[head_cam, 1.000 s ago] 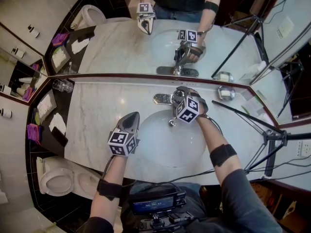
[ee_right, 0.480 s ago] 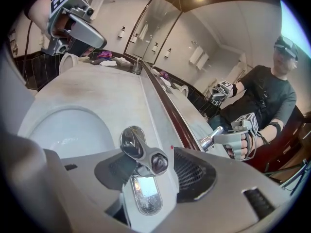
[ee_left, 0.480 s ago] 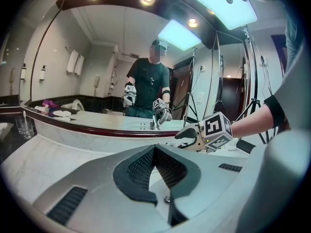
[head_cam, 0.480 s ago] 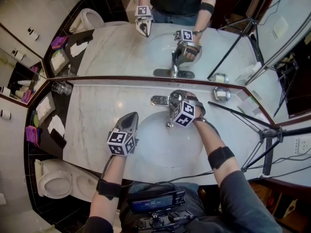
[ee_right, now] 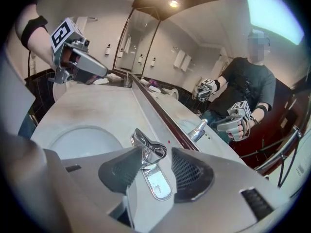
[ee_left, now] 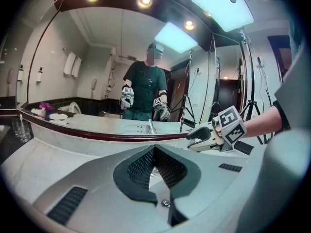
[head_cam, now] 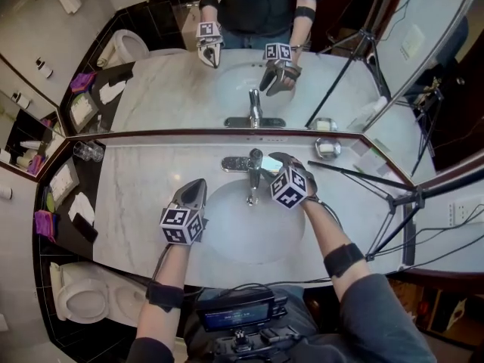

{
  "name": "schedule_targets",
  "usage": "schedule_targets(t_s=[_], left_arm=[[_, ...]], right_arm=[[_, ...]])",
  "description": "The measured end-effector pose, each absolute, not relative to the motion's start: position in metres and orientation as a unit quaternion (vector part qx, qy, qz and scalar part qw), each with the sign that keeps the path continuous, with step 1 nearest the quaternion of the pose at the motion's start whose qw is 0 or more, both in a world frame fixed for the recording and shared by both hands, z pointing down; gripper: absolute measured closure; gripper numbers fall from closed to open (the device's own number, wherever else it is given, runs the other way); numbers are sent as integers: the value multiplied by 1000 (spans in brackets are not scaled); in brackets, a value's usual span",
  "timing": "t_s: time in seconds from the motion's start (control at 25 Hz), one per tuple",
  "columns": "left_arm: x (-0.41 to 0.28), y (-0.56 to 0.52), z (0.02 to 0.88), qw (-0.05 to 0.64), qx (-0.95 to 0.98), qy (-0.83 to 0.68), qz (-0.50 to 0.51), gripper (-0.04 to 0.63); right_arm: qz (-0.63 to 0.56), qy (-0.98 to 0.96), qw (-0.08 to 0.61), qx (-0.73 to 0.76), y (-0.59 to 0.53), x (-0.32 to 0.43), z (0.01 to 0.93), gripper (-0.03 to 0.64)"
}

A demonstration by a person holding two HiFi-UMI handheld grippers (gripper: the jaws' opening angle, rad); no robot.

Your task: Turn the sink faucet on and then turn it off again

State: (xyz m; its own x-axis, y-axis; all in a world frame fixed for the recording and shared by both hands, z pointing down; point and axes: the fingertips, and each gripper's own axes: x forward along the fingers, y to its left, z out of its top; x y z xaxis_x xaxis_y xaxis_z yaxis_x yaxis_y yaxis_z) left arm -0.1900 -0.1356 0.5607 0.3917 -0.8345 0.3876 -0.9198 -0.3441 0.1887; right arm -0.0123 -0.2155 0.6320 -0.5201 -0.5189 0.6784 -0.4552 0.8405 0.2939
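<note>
The chrome faucet (head_cam: 253,174) stands at the back of the white basin (head_cam: 249,237), its lever bare. My right gripper (head_cam: 278,157) hangs just right of the lever with its jaws apart and closing. In the right gripper view the lever (ee_right: 151,152) shows through the gap of the right gripper (ee_right: 154,168), a little beyond the tips; the pads do not press on it. My left gripper (head_cam: 197,184) is shut and empty, hovering over the counter at the basin's left rim. In the left gripper view the left gripper (ee_left: 154,152) points at the mirror. I cannot tell whether water runs.
A wall mirror (head_cam: 227,66) runs along the back of the marble counter (head_cam: 144,195). A glass (head_cam: 89,151) stands far left, a metal dish (head_cam: 327,148) right of the faucet. A tripod (head_cam: 393,203) leans in at the right, and a toilet (head_cam: 83,293) sits below left.
My right gripper has come off the faucet lever, drawing up and to the right, so the lever now shows uncovered. The left gripper has stayed where it was.
</note>
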Motion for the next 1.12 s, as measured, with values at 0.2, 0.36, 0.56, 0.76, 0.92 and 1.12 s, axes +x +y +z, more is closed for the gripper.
schedule_targets(t_s=[0.2, 0.36, 0.56, 0.76, 0.92, 1.12], left_arm=[[-179, -133, 554, 183, 819, -532, 111, 595], [-173, -130, 550, 179, 823, -527, 111, 595], [-169, -126, 547, 176, 826, -524, 110, 595], [-169, -122, 544, 176, 827, -524, 105, 595], [-171, -120, 541, 179, 827, -524, 101, 595], [-167, -115, 538, 171, 836, -511, 104, 595]], right_arm=[[23, -874, 330, 355, -203, 21, 596, 515], [76, -864, 284, 409, -189, 52, 586, 580], [148, -854, 223, 446, -169, 80, 584, 598], [216, -845, 147, 466, -151, 98, 578, 598], [239, -840, 121, 471, -140, 105, 577, 598], [249, -839, 114, 471, -131, 108, 580, 598]])
